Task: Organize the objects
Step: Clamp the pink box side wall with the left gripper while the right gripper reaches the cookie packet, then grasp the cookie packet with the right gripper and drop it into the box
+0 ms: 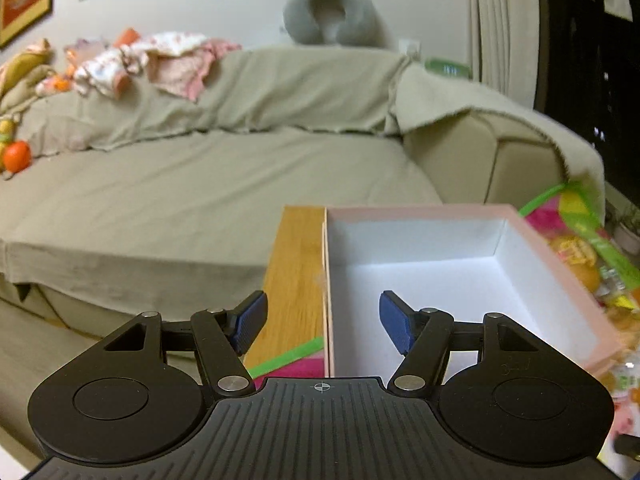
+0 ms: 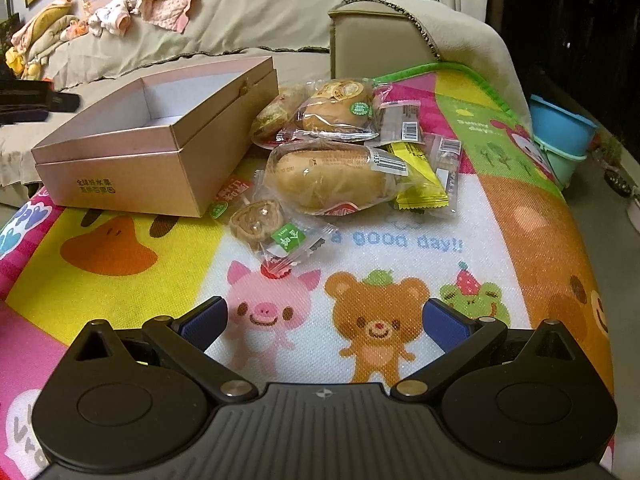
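Hovering over the empty pink cardboard box (image 1: 460,276), the left gripper (image 1: 323,320) is spread; the right gripper (image 2: 325,322) is spread above the cartoon-printed mat (image 2: 360,240).

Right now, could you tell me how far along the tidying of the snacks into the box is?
Barely started. The pink box is open and looks empty. Nothing is in hand: the left gripper and right gripper are both open and empty. Still left: the wrapped breads and pastries piled on the mat beside the box.

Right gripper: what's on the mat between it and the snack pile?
Nothing: just bare cartoon mat between the right gripper and the nearest wrapped pastry, in the right wrist view.
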